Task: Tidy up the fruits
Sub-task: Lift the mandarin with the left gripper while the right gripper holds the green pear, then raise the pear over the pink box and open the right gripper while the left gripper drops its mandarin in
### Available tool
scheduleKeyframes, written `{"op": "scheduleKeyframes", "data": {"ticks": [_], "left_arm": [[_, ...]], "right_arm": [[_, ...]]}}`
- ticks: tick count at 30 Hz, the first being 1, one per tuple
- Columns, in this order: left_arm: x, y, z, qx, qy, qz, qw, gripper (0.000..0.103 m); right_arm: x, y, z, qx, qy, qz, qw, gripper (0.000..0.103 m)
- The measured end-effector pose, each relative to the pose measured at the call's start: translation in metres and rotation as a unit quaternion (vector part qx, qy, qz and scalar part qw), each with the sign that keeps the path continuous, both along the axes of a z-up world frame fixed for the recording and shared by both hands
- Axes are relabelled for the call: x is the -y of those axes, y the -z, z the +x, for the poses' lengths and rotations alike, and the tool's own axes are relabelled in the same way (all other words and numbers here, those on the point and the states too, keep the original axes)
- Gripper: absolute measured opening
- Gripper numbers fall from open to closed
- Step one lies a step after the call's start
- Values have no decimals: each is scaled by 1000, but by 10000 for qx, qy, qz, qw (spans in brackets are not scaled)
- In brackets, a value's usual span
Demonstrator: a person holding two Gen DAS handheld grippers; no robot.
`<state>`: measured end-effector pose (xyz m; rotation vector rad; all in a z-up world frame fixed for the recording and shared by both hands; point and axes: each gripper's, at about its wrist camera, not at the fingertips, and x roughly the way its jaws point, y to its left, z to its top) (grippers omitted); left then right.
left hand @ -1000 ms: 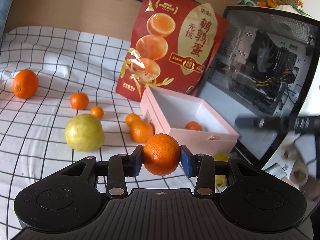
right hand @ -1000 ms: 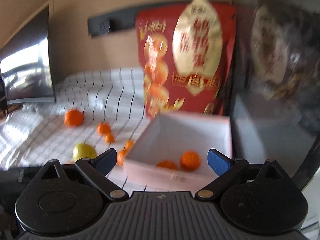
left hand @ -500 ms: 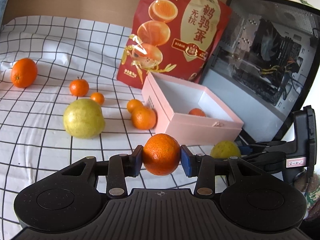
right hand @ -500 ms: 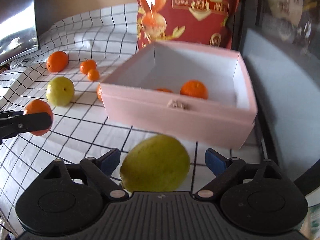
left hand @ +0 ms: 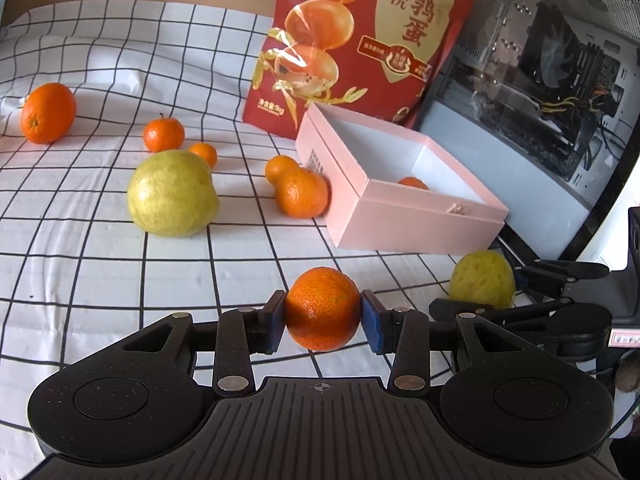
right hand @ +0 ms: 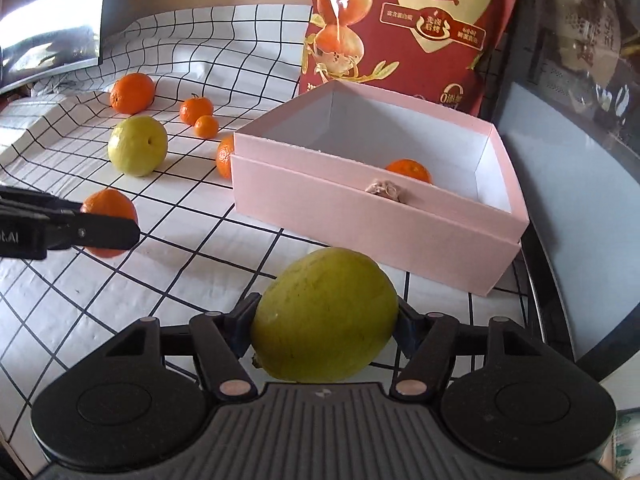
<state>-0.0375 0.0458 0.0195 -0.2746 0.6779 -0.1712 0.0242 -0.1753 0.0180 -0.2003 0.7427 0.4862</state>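
Observation:
My left gripper [left hand: 322, 318] is shut on a tangerine [left hand: 322, 306] and holds it just above the checked cloth, in front of the pink box [left hand: 416, 232]. The right wrist view shows that tangerine [right hand: 110, 208] at the left, between the left fingers [right hand: 92, 234]. My right gripper [right hand: 324, 320] has its jaws closing on a yellow-green fruit [right hand: 324, 314] lying in front of the box [right hand: 360, 220]. Both pads touch its sides. One tangerine [right hand: 408, 170] lies inside the box.
On the cloth to the left lie another yellow-green fruit [left hand: 172, 194], an orange [left hand: 48, 112] and several tangerines [left hand: 300, 198]. A red snack bag [left hand: 360, 40] stands behind the box. A glass-sided computer case [left hand: 540, 80] walls off the right.
The right gripper came down over the yellow-green fruit in front of the box and its jaws narrowed onto it. The left gripper kept its tangerine and sank slightly.

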Motion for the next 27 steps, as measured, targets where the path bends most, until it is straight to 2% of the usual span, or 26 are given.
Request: {"op": "scheduleKeyframes", "data": {"ticks": [5, 12, 16, 20, 24, 27], "left_arm": [[2, 3, 0, -61, 31, 52, 10000, 45], [2, 4, 2, -98, 51, 92, 9999, 45], [3, -8, 5, 81, 109, -34, 9999, 45], [12, -47, 19, 630, 142, 16, 9979, 45], [17, -92, 51, 1077, 127, -114, 9940, 45], [23, -111, 87, 1151, 116, -201, 9931, 45]], "right_arm": [[11, 2, 7, -237, 92, 297, 9992, 68], [11, 1, 0, -184, 57, 233, 9995, 67], [13, -11, -6, -146, 44, 385, 9991, 67], [18, -54, -9, 245, 55, 764, 9968, 67], [17, -117, 6, 726, 145, 1052, 9917, 67], [15, -160, 30, 936, 307, 1210, 9878, 67]]}}
